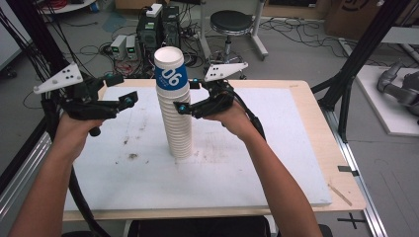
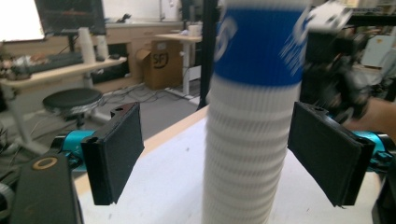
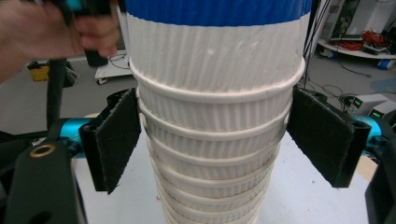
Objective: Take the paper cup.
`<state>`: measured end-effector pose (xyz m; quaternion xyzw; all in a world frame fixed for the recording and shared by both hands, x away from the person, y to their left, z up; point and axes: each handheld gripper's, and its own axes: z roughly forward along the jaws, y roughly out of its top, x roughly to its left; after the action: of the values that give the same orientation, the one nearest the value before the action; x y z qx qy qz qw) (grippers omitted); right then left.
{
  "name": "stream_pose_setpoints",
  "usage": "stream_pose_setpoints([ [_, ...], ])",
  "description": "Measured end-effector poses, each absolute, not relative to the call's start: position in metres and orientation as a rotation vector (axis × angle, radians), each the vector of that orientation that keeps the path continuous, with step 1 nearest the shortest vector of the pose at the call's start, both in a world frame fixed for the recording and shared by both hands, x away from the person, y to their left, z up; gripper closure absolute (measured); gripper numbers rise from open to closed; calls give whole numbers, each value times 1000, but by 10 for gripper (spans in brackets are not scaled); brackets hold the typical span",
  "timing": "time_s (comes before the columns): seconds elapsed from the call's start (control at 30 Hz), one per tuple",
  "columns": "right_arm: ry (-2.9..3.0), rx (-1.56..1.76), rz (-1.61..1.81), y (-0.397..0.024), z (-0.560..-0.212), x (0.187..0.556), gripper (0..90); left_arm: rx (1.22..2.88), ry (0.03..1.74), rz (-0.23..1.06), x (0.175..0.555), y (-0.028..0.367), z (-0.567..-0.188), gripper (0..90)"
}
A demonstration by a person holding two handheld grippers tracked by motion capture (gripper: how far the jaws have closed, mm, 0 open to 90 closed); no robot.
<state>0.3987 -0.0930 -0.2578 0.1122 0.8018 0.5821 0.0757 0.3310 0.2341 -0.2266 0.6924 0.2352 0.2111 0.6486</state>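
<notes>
Cups nested in a tall stack [image 1: 177,111] stand upright mid-table on the white board [image 1: 257,163], the right gripper [image 1: 191,96] spread wide around the upper rims, its pads at or just off them, while the left gripper [image 1: 129,90] hovers open, gripping nothing, left of the stack.

Soft, even room light is falling from above, so shadows on the white table [image 1: 257,163] are staying faint. The cup stack [image 2: 252,116] is looking smeared and blurry in the left gripper view. A bright window is glaring white at that view's top left corner.
</notes>
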Motion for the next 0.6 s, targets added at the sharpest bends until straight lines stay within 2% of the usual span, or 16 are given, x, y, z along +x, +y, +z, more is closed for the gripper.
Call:
stream_pose_setpoints([
  [0.3,2404,347,1749,-93,-258,398,184,1647,478,464,345,191,-193,175],
  [0.6,2396,334,1741,-94,-257,399,184,1716,464,457,357,154,-190,155],
])
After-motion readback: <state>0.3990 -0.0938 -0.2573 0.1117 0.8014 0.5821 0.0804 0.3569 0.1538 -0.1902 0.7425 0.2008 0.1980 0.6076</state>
